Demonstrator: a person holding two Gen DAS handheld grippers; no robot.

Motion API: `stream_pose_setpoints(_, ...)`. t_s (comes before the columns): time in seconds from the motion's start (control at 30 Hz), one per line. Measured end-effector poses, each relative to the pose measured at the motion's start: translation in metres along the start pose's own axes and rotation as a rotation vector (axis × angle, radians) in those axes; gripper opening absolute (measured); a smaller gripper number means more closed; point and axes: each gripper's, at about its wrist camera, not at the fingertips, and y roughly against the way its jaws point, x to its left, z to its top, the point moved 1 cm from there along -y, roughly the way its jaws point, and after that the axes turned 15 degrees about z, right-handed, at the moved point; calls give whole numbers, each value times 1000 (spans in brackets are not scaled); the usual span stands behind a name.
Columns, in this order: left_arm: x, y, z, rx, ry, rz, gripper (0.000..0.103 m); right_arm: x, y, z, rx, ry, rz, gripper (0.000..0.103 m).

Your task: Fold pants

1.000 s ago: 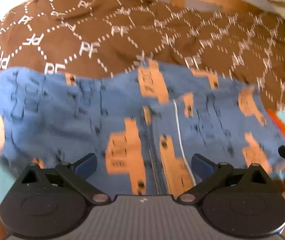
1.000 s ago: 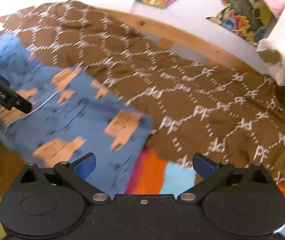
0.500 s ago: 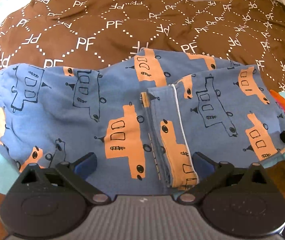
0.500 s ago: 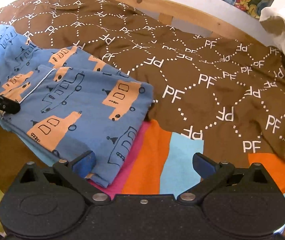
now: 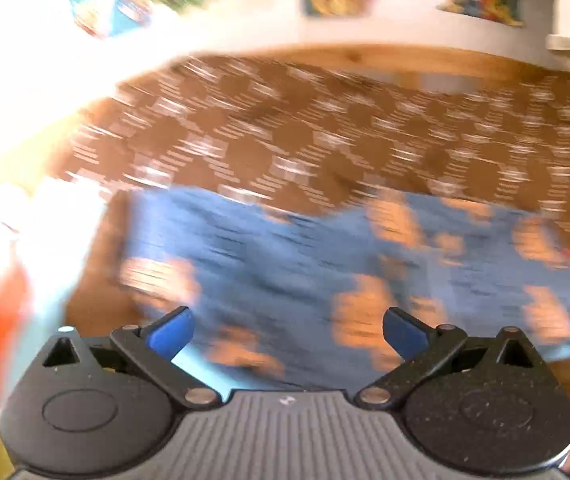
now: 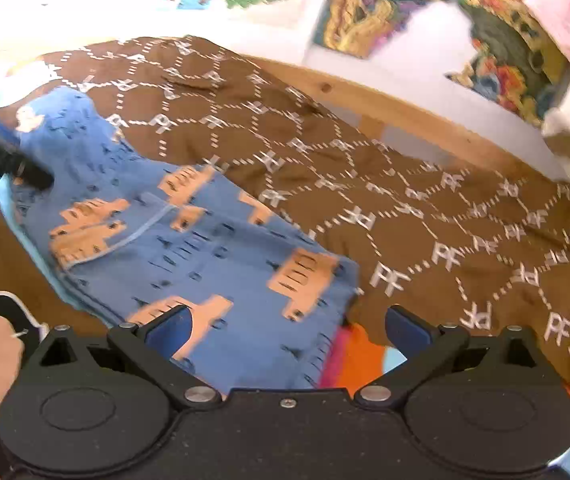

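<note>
Right wrist view: blue pants (image 6: 189, 248) printed with orange vehicles lie flat and partly folded on a brown patterned bedspread (image 6: 425, 216), their near edge over a striped orange, pink and light-blue cloth (image 6: 361, 360). A white-piped hem (image 6: 141, 232) crosses the upper layer, which suggests one leg doubled over the other. The right gripper (image 6: 287, 326) has its blue fingers (image 6: 169, 328) spread wide, holding nothing, above the near right corner of the garment. The left gripper (image 6: 17, 160) appears as a dark blurred bar at the far left end of the pants; whether it touches the cloth cannot be told.

Left wrist view: heavily motion-blurred. The left gripper (image 5: 287, 330) likewise stands spread and empty, with the pants (image 5: 325, 264) ahead of it and a wooden bed frame (image 5: 365, 56) beyond.

Risks, as judged: a pinch at the near edge may catch only the top layer, so that the fold opens when lifted; or it may gather the striped cloth beneath along with the pants. Uneven lifting by the two tools would skew the stacked edges.
</note>
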Motion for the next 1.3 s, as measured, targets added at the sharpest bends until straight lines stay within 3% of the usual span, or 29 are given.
stream_pose_setpoints(0.07, 12, -6, 0, -21, -6, 107, 103, 5, -1, 1, -11, 18, 14, 102)
stream_pose_setpoints(0.17, 26, -20, 2, -37, 13, 128, 103, 6, -1, 2, -36, 21, 29, 102)
stream_pose_setpoints(0.27, 37, -39, 7, -24, 81, 42, 103, 8, -2, 2, -57, 14, 39, 102)
stream_pose_setpoints(0.37, 54, -61, 9, 22, 211, -66, 103, 11, -5, 2, -53, 19, 45, 102)
stream_pose_setpoints(0.5, 80, -79, 8, 9, 336, -187, 103, 16, -9, 1, -39, 33, 54, 102)
stream_pose_setpoints(0.67, 94, -83, 2, -13, 409, -264, 102, 22, -15, 2, -33, 46, 69, 102)
stream_pose_setpoints(0.87, 99, -84, 1, -4, 462, -244, 77, 31, -18, 3, -34, 73, 82, 102)
stream_pose_setpoints(1.0, 103, -88, -2, 25, 493, -197, 44, 32, -19, 3, -31, 79, 83, 102)
stream_pose_setpoints(1.07, 103, -88, -3, 24, 482, -188, 41, 32, -20, 3, -28, 76, 83, 102)
stream_pose_setpoints(1.13, 101, -88, -1, 33, 473, -171, 28, 32, -23, 4, -25, 69, 77, 102)
stream_pose_setpoints(1.3, 93, -78, 9, 64, 481, -122, 20, 32, -43, 23, -6, 37, 27, 102)
